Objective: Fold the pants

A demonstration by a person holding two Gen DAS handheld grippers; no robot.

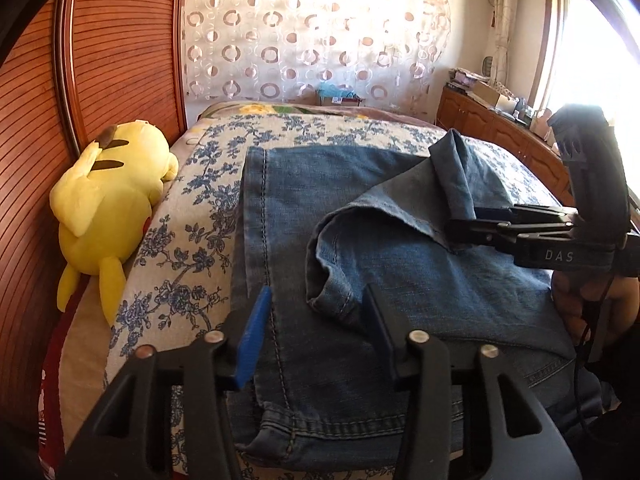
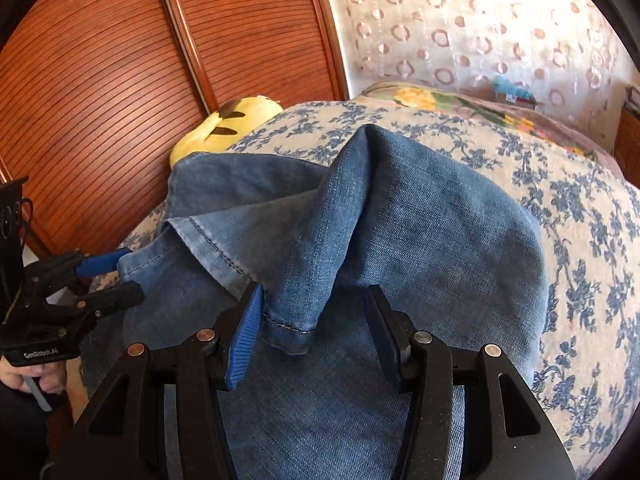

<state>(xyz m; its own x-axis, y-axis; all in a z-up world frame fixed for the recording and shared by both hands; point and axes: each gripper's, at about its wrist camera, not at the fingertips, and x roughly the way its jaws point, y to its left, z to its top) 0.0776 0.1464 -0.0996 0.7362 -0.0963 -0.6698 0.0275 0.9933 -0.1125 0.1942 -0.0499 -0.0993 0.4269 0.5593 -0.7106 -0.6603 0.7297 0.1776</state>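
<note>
Denim pants (image 1: 400, 280), mid-blue and faded paler in patches, lay spread across the near part of the bed (image 1: 188, 240), on a white cover printed with blue flowers. Their cloth was already doubled over itself: a leg had been brought back on top of the flat lower layer, its stitched hem (image 2: 288, 326) ending in a soft, rumpled bulge rather than a clean crease. A double seam ran along the side nearest the left edge of the bed, and a ridge of cloth stood up in a peak toward the far edge.

Left claw (image 1: 316, 320) hovered over the folded hem, released, its fingers standing apart on either side of the bunched cloth without pressing it. Right claw (image 2: 316, 320) was likewise released, the hem lying loose between its fingers, the blue pad (image 2: 244, 340) just beside the fabric.

Against the wooden wall at the bed's left edge lay a yellow plush toy (image 1: 108, 200).
</note>
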